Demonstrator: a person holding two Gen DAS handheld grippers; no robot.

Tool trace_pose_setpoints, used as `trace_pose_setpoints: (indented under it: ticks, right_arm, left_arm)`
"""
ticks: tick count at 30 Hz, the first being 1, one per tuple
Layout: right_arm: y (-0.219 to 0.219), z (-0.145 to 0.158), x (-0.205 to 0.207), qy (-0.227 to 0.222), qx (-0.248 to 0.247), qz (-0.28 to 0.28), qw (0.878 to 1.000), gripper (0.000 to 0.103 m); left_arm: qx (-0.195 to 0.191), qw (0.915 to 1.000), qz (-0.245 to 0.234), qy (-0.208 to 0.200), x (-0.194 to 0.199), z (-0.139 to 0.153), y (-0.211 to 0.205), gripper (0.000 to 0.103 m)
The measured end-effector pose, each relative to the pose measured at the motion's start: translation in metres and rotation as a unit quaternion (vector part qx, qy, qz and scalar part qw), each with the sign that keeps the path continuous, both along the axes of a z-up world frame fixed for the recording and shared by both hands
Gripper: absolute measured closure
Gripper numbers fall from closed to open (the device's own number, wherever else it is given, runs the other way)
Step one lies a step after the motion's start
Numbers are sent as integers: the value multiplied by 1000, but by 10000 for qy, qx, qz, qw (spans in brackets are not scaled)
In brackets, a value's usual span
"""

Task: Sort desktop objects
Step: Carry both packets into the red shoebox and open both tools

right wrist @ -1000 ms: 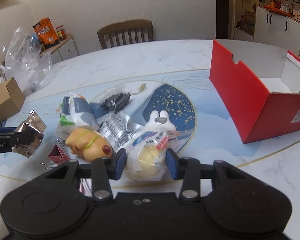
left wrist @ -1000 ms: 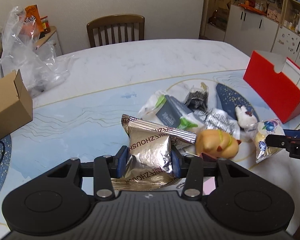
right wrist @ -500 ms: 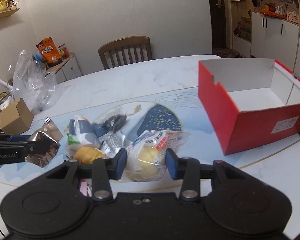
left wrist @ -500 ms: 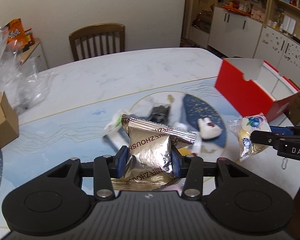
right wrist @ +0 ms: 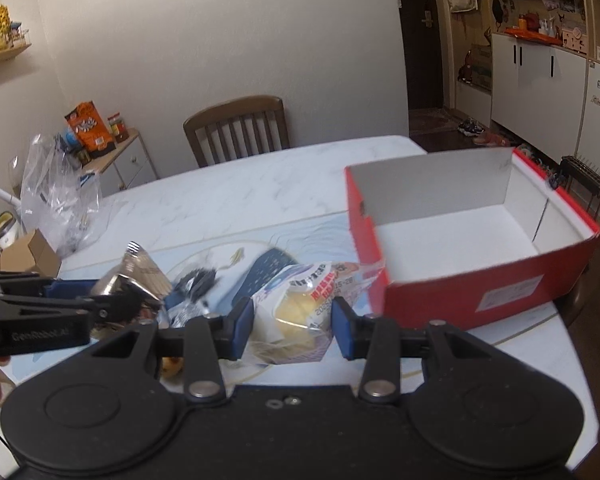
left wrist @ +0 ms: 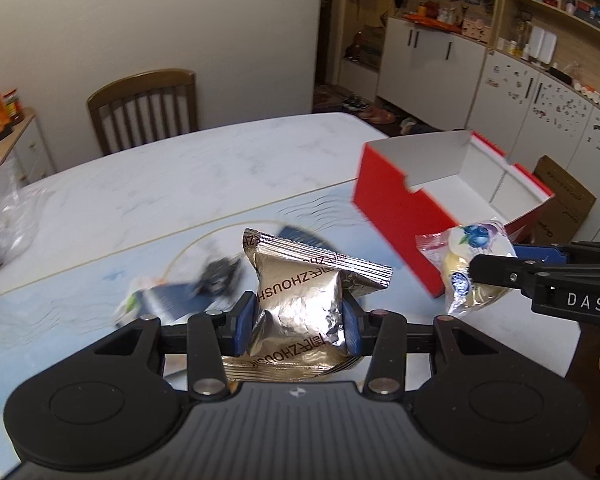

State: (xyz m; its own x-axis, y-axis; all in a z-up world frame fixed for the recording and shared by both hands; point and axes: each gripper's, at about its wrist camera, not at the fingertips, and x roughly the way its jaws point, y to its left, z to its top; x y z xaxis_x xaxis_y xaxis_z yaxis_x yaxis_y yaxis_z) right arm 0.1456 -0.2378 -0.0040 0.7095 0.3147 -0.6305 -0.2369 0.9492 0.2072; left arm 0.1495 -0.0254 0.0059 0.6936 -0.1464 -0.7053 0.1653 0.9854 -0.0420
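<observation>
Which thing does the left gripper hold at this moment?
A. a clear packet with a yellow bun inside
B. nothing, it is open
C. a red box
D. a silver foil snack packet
D: in the left wrist view, the left gripper is shut on the silver foil snack packet, held above the table, while the right gripper holds the clear bun packet.

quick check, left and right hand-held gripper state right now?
Left hand-held gripper: closed on the silver foil snack packet.
Right hand-held gripper: closed on the clear-wrapped yellow pastry.
</observation>
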Motion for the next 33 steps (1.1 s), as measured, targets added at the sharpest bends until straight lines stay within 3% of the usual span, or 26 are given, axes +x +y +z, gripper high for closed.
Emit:
trace_pose_setpoints:
  ticks: [18,33]
  right_arm:
    - [-101,14,49,-159,73,-178,9997,62]
    - [-160,4,108,-93,-327,-107,9994,62]
  left_arm:
    - [70,9984,-565,-46,63,11,-126,60]
    - [354,9945,-987,-4,127,3,-200,60]
